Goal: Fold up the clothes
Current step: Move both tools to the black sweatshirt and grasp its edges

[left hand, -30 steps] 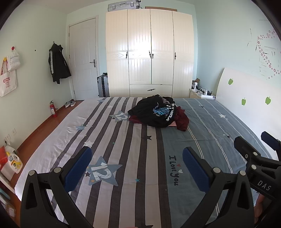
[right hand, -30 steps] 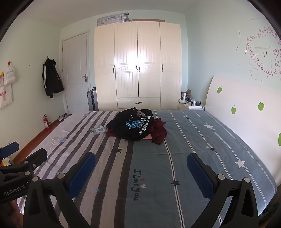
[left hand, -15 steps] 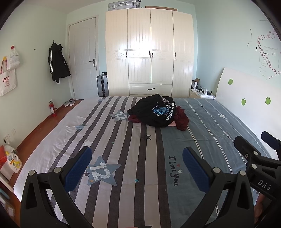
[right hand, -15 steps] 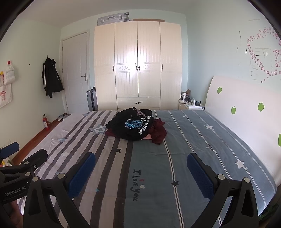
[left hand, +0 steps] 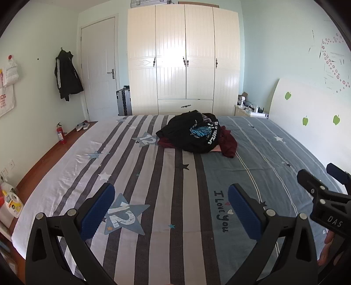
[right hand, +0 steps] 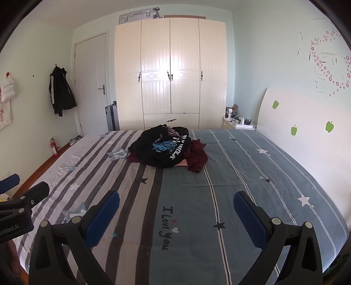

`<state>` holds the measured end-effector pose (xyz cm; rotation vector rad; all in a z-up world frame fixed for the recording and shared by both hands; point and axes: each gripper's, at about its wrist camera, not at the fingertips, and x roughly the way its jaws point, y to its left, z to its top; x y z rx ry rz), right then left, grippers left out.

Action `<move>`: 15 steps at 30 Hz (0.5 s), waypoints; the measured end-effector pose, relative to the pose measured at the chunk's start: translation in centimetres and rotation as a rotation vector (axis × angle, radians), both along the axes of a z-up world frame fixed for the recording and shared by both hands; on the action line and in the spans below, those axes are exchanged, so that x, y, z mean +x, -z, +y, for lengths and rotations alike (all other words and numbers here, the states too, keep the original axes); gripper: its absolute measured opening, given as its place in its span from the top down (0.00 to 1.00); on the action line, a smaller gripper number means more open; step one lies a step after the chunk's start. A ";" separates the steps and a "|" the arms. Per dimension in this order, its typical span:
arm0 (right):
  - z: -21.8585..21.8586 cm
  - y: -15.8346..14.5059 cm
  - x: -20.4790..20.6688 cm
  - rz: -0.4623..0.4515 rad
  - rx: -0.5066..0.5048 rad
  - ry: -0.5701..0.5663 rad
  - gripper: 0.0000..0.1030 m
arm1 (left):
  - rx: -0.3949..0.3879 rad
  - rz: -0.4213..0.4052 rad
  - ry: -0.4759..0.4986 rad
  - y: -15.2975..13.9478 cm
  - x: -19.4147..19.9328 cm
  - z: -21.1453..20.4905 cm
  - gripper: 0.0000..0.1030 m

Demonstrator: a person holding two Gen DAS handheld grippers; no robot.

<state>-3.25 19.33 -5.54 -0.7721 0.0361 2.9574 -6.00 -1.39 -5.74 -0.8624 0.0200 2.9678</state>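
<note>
Left wrist view finds the left gripper (left hand: 171, 208) spread wide and holding nothing, poised above the striped bedspread (left hand: 136, 175), with the right gripper (left hand: 329, 197) alongside at its right edge. Right wrist view shows that right gripper's own blue-padded fingers equally far apart and bare. Straight ahead of both tools, well out of reach toward the far side of the bed, lies the pile of clothes (left hand: 193, 136): a black printed top (right hand: 162, 149) heaped over a dark red garment (right hand: 197, 157), with a sliver of pink cloth beneath. Folding appears not yet begun; the step in hand looks like the approach, and the next move would call for carrying both grippers forward to the heap and pinching one garment free. Only the left view takes in the detergent bottles (left hand: 11, 201) on the floor to the left; only the right view shows the suitcase (right hand: 140, 16) atop the wardrobe (right hand: 171, 72) whole.
</note>
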 end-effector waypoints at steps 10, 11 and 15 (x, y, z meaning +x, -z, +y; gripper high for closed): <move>3.5 12.0 -12.6 -0.065 -0.140 -0.044 0.00 | 0.048 -0.019 0.114 13.2 -14.7 0.4 0.03; 3.6 13.5 -15.1 -0.076 -0.126 -0.045 0.00 | 0.035 -0.014 0.118 14.8 -17.0 0.6 0.04; 4.2 18.8 -25.3 -0.093 -0.090 -0.049 0.00 | 0.004 0.012 0.123 20.1 -26.0 1.2 0.14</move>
